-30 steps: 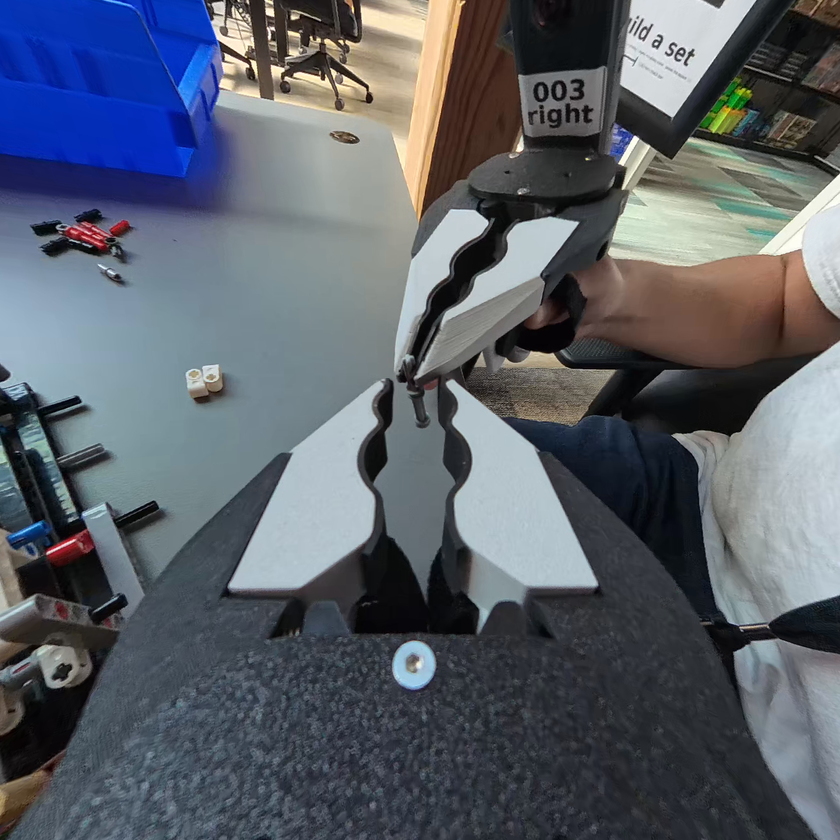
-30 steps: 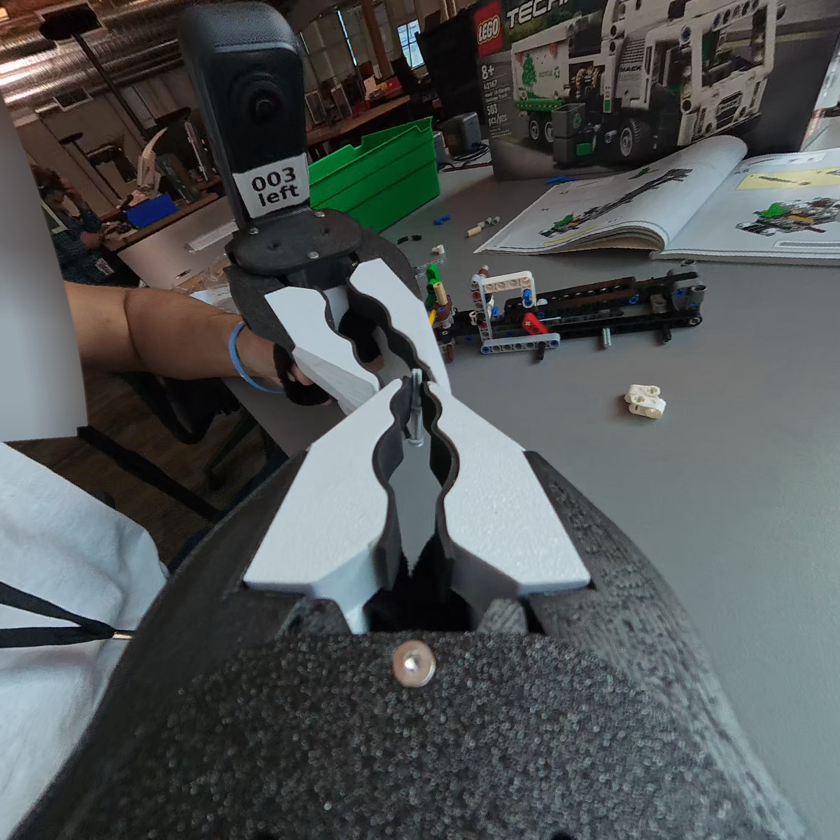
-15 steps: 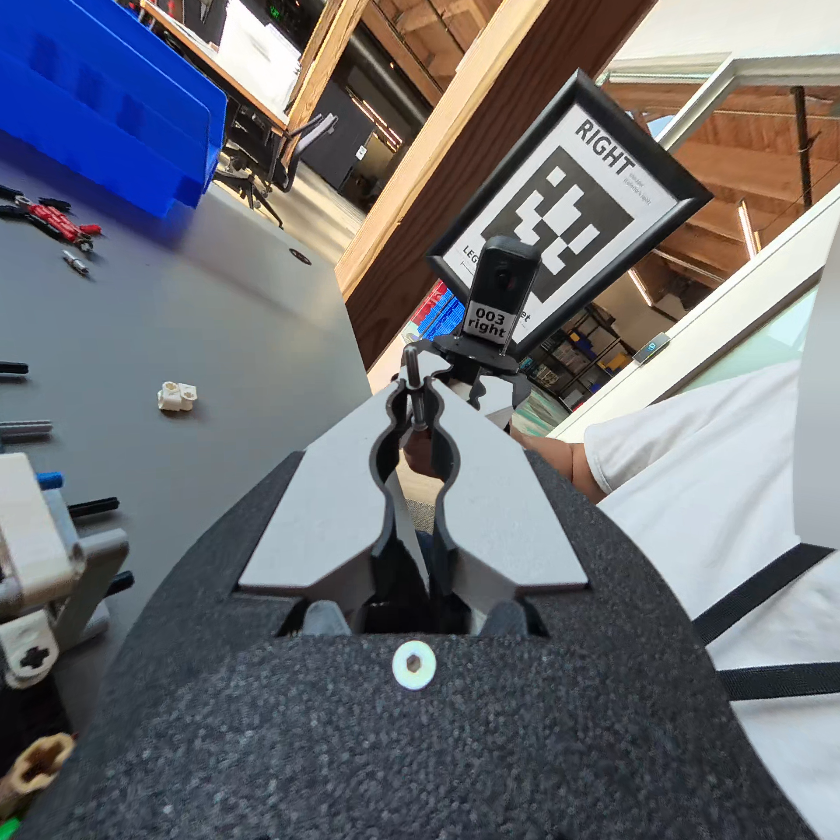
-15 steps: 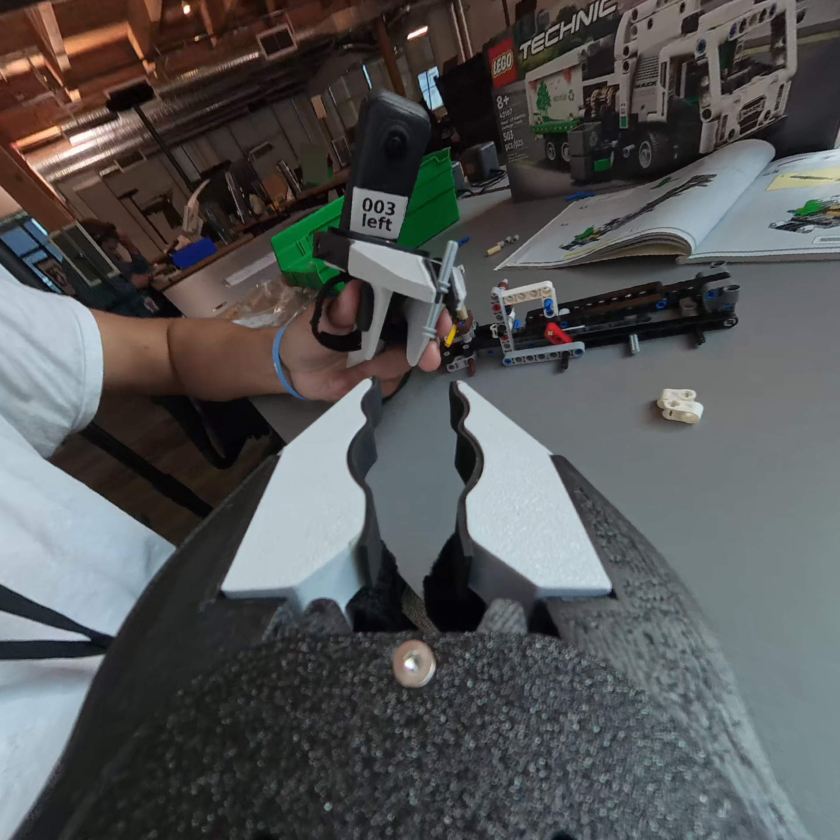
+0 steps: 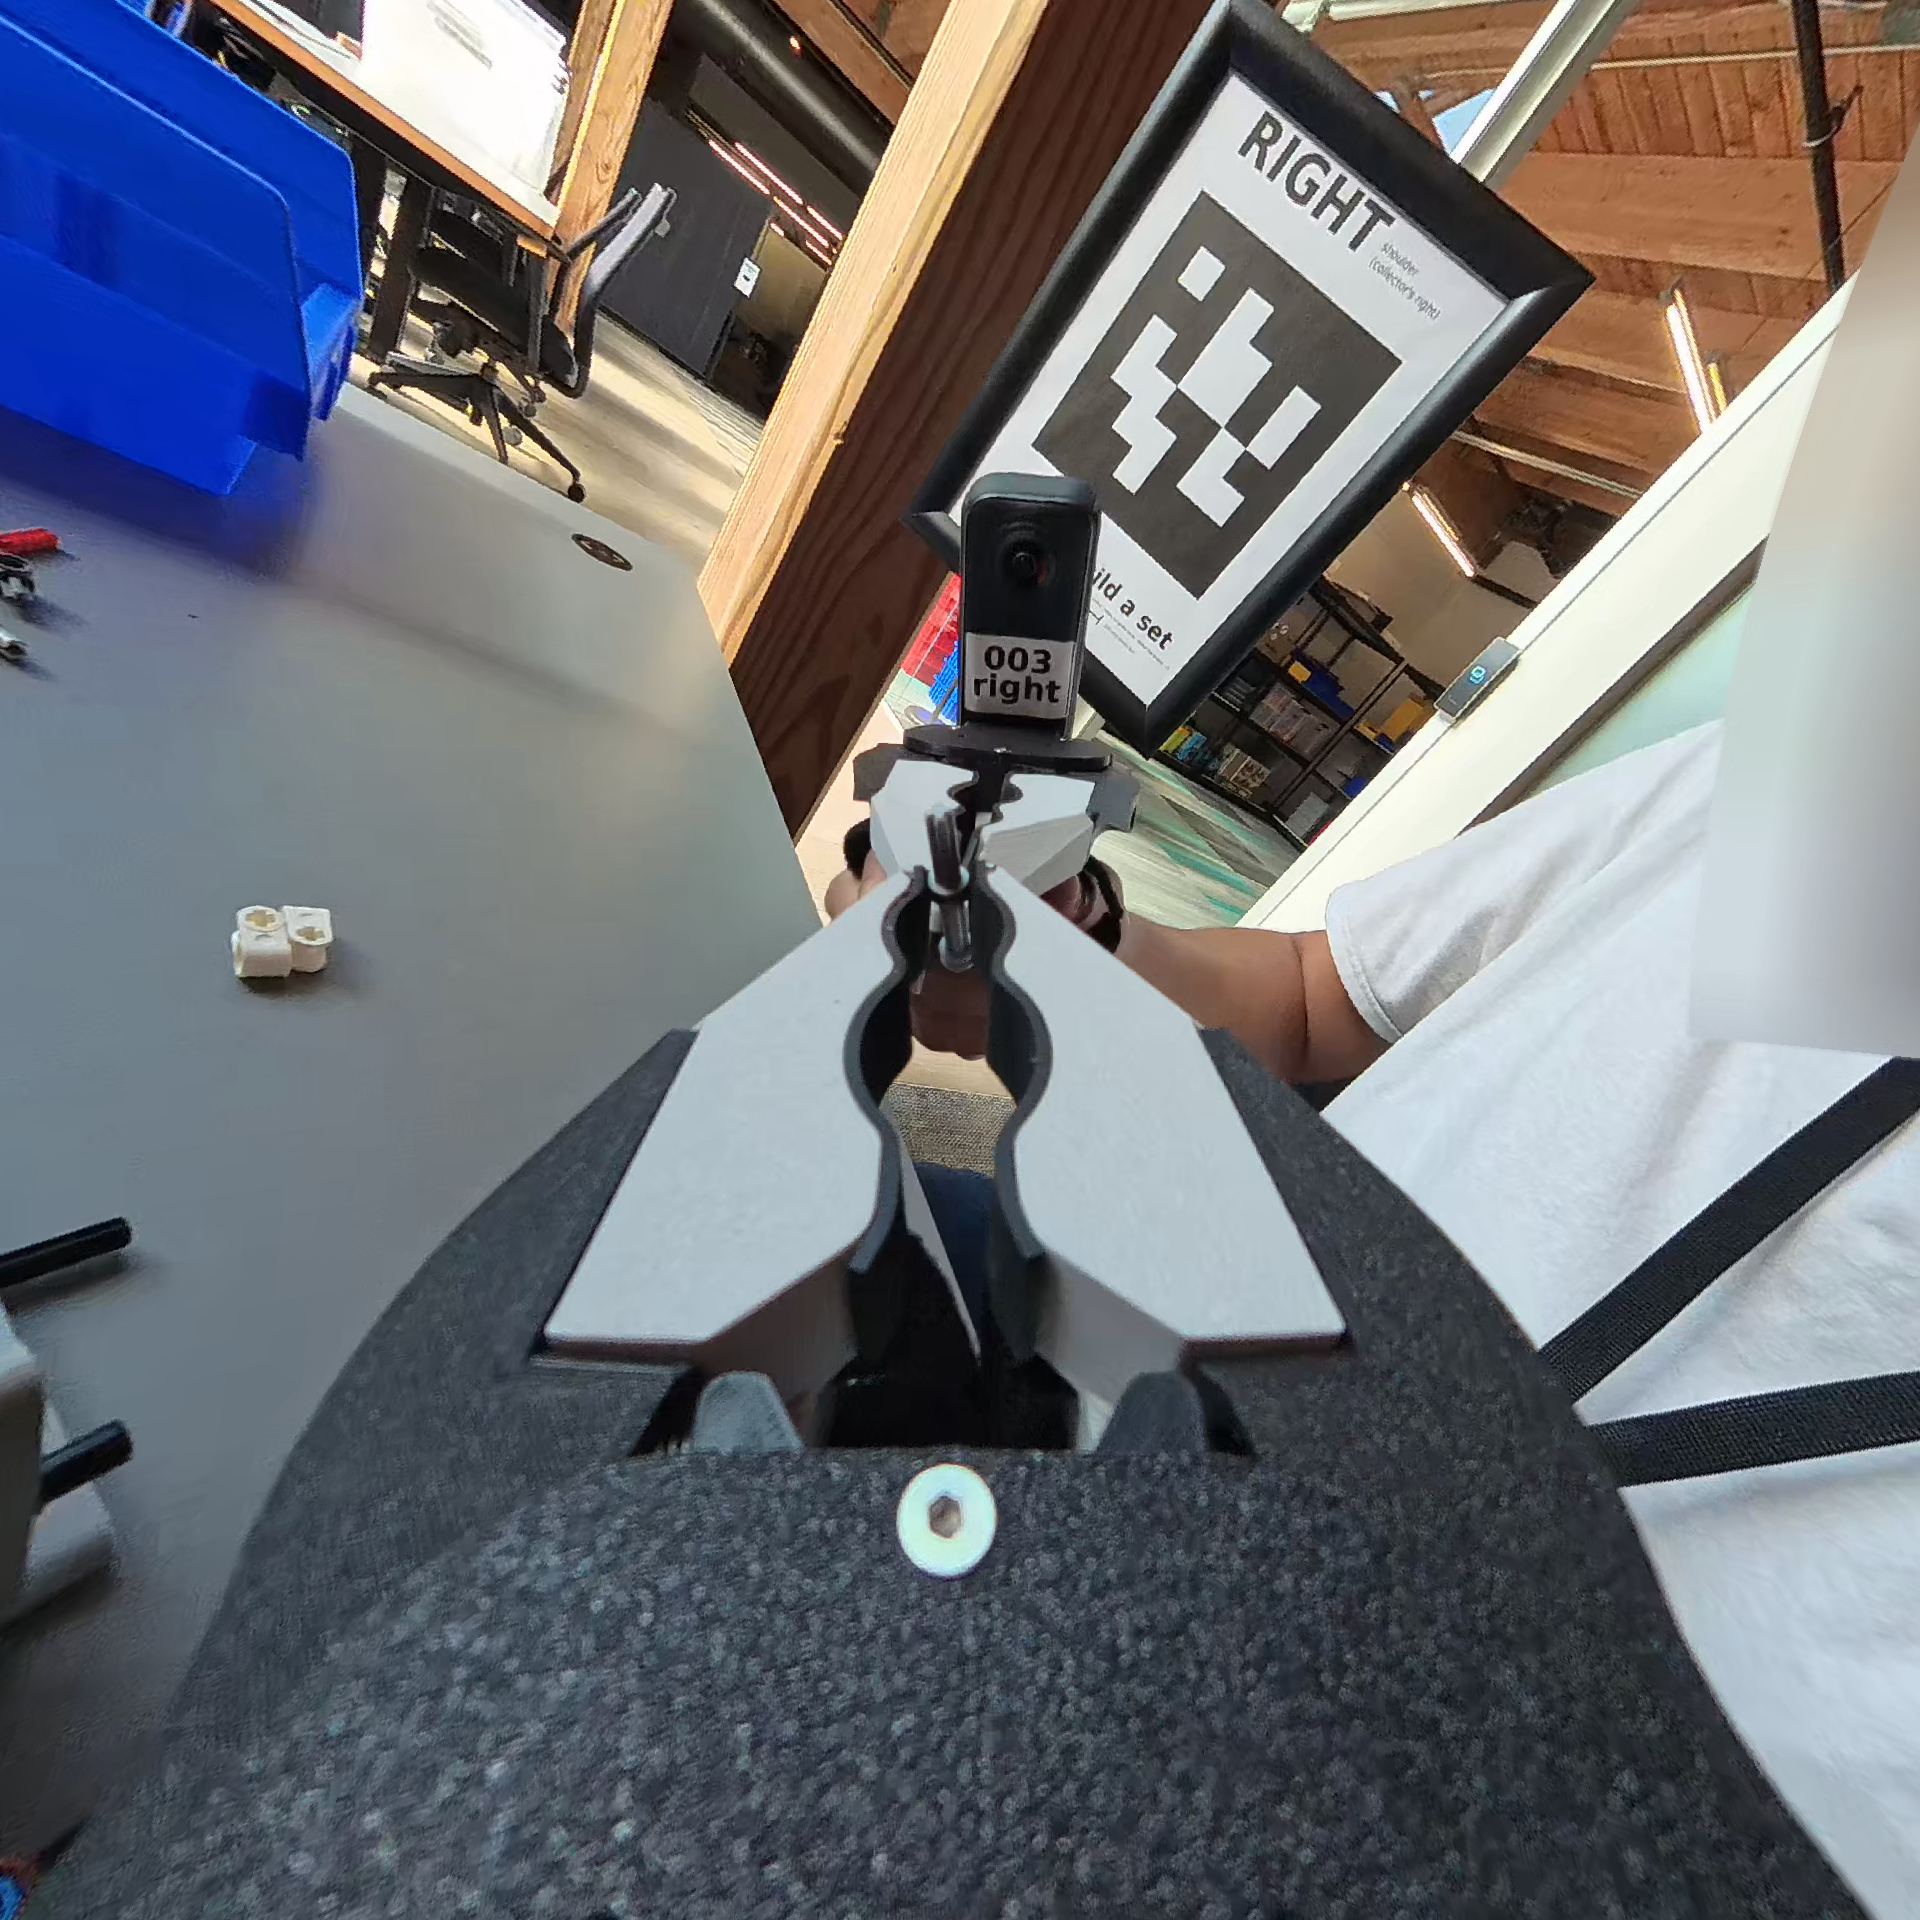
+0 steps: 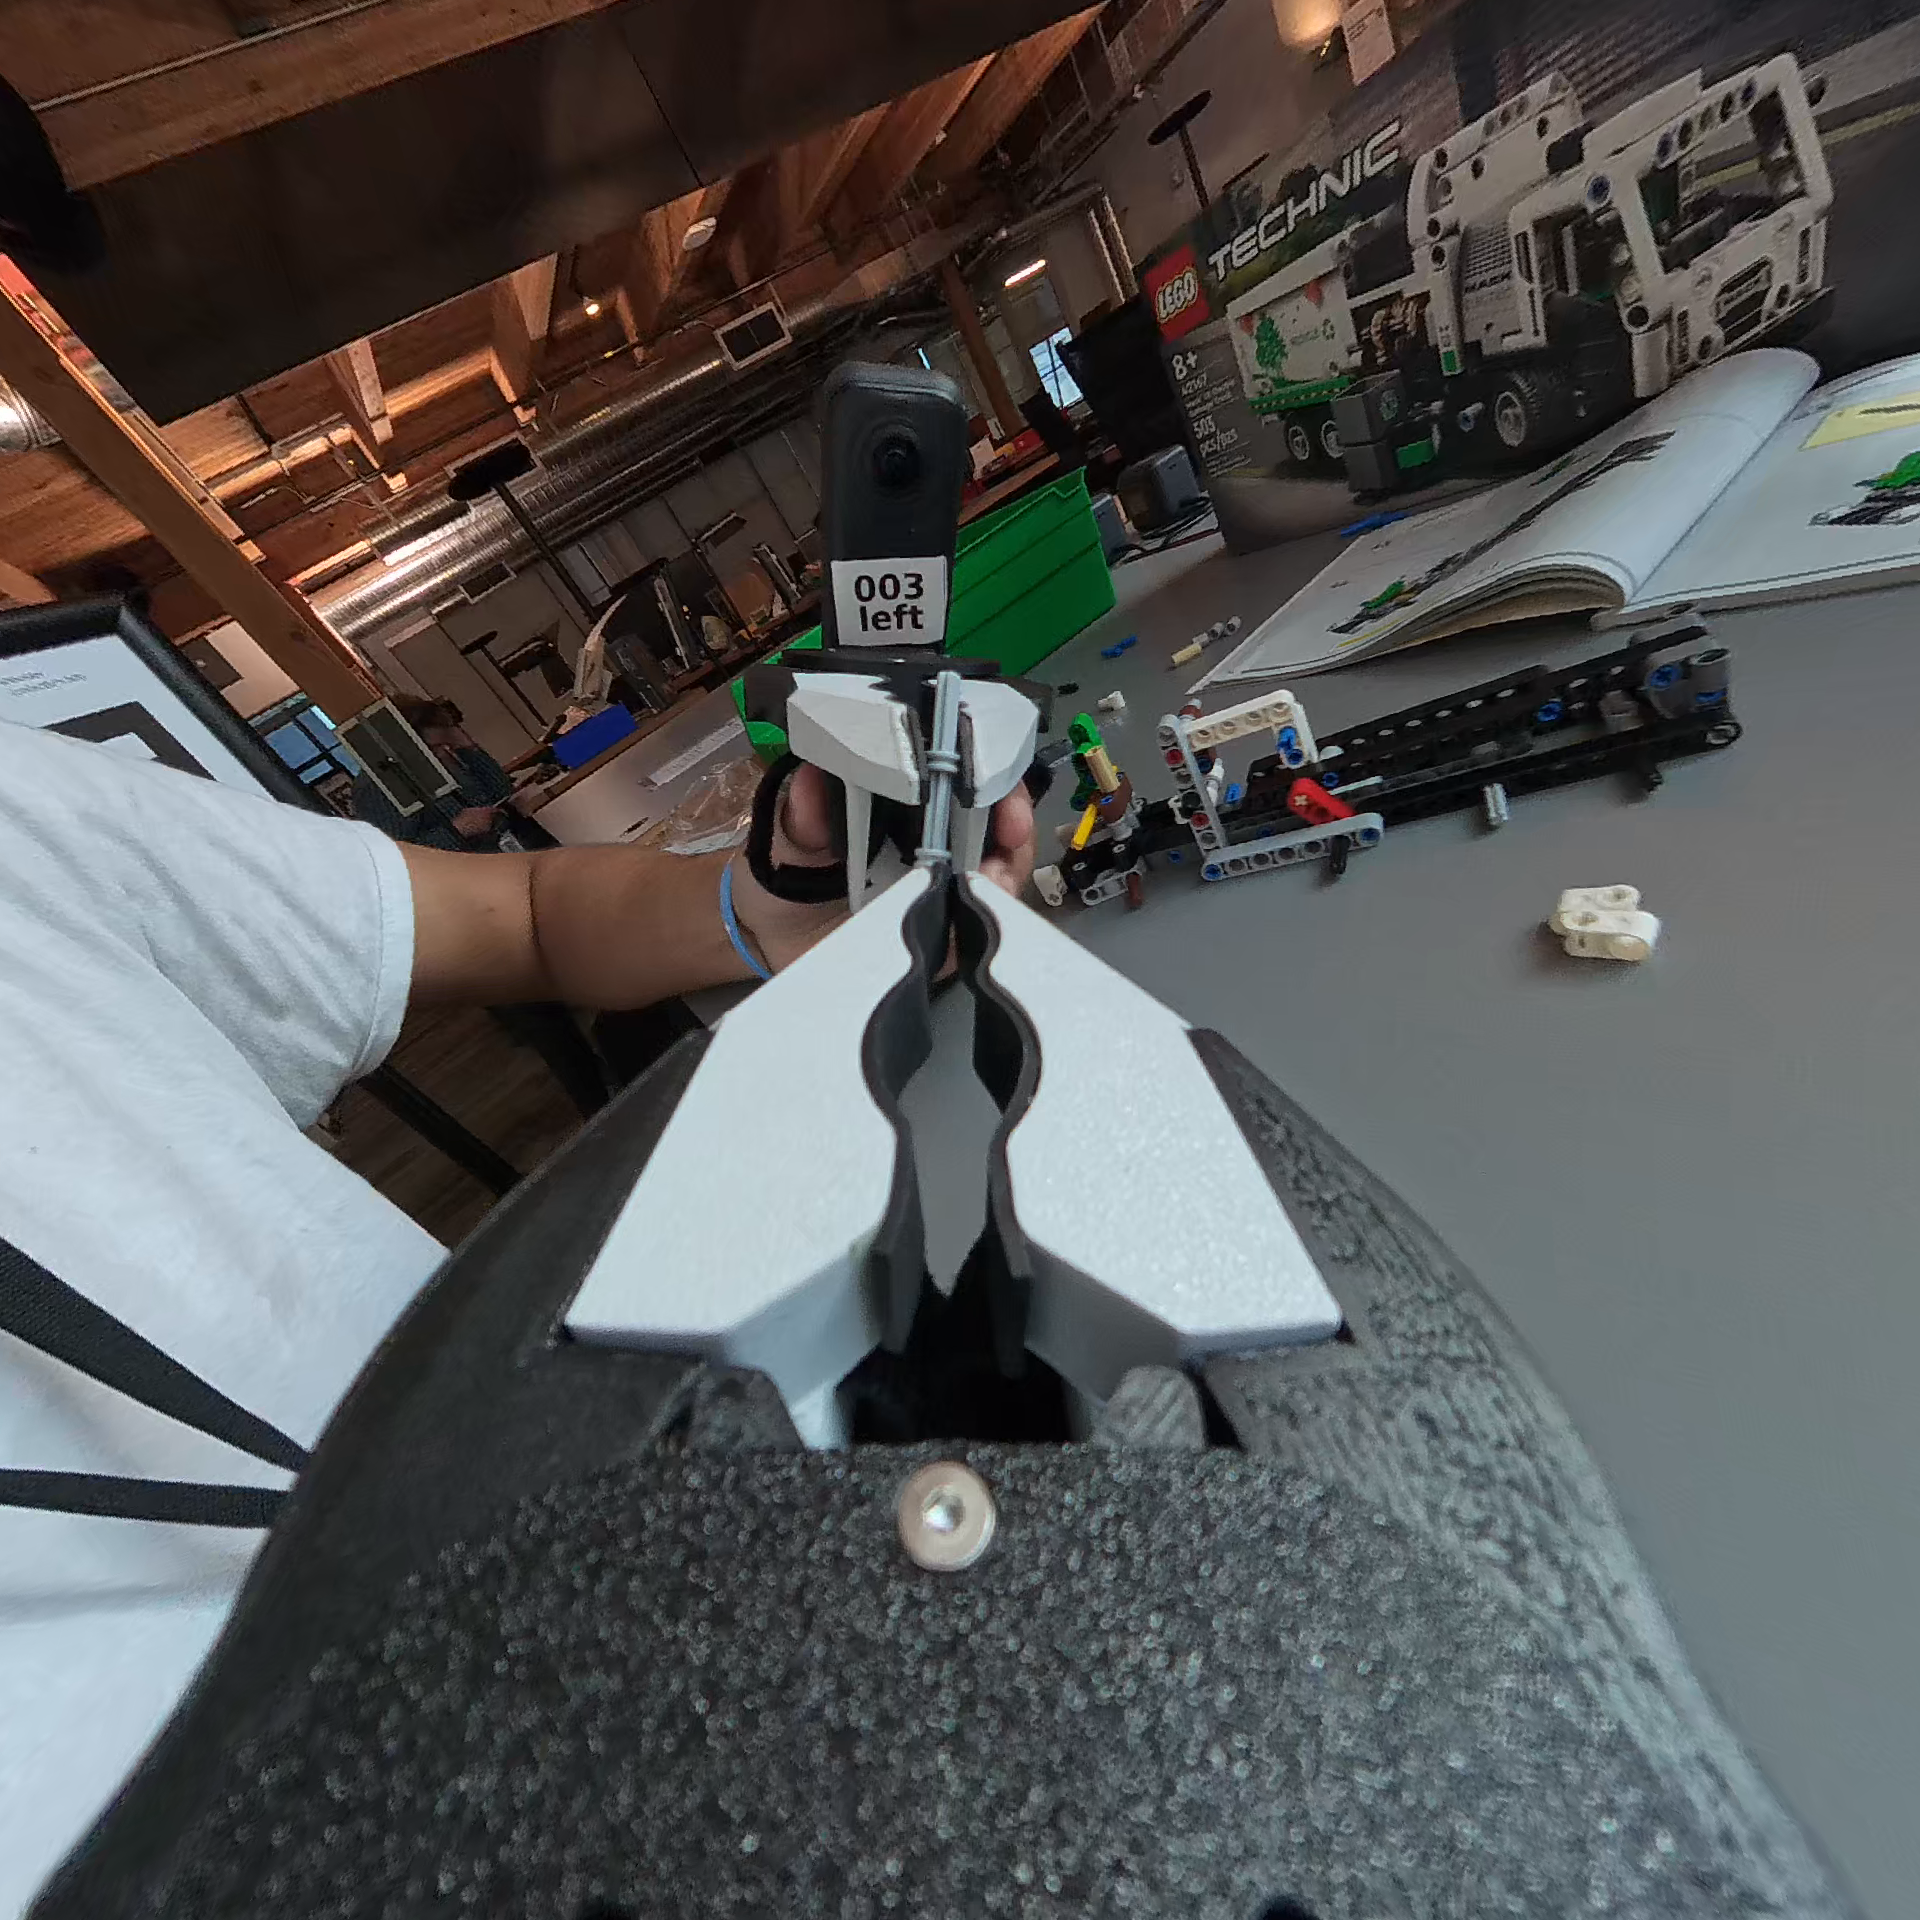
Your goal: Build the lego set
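Regripping going on: right gripper (image 6: pixel 948 883) was open half second ago, now both it and left gripper (image 5: pixel 948 883) pinch grey axle (image 6: pixel 940 769) midair. Fingers closed both ends, so probably handoff or sliding bush along, chassis (image 6: pixel 1455 769) waiting on table (image 6: pixel 1558 1143).

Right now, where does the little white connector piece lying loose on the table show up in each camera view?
Left wrist view: the white connector piece lies at left, mid-height, alone on the grey table.
Right wrist view: it lies at right, mid-height, in front of the long black lego frame.
Shared landmark: the grey axle, centre of both views.
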Demonstrator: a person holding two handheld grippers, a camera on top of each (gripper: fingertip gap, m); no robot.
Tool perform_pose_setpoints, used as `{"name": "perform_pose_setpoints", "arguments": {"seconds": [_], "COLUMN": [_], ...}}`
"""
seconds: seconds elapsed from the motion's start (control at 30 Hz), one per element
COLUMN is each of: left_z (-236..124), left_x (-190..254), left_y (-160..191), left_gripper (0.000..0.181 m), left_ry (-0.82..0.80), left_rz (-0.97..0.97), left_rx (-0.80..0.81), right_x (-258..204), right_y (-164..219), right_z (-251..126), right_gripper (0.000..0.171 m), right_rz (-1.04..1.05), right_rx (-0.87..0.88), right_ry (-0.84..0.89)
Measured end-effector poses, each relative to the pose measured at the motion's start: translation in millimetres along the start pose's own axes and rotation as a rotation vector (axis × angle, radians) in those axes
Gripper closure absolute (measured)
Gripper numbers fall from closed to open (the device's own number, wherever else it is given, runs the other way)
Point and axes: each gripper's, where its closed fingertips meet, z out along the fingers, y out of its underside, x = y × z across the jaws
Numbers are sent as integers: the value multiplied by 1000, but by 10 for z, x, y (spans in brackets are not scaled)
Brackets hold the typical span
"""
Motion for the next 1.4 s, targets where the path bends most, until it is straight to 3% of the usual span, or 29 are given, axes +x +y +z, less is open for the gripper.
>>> {"name": "perform_pose_setpoints", "arguments": {"seconds": [0.1,0.17,0.2,0.37,0.6,0.7,0.73,0.9,1.17,1.23,1.4], "left_z": [-2,12,26,44,56,68,71,79,138,147,172], "left_x": [-11,16,29,62,90,106,115,158,212,211,206], "left_y": [-10,-26,-19,3,90,96,94,101,213,225,273], "left_gripper": [177,177,177,177,177,177,177,177,177,177,177], "left_ry": [-10,7,16,14,14,6,10,33,19,13,-6], "left_rz": [5,7,4,20,82,114,116,114,187,197,232], "left_rx": [7,22,20,15,-63,-66,-63,-60,-126,-134,-167], "right_x": [37,-30,-68,-102,11,-78,-130,-150,-208,-216,-213], "right_y": [26,75,100,54,-73,-15,6,-13,-62,-52,-45], "right_z": [-83,1,57,98,-201,-138,-92,-32,-105,-96,-110], "right_gripper": [171,144,142,171,171,149,148,169,157,165,166], "right_rz": [-16,12,22,-11,-31,-25,-20,-124,-81,-88,-77], "right_rx": [-28,-41,-42,11,-5,-27,-25,10,31,25,6], "right_ry": [25,-8,-27,-26,-9,-51,-74,-21,-87,-87,-95]}}
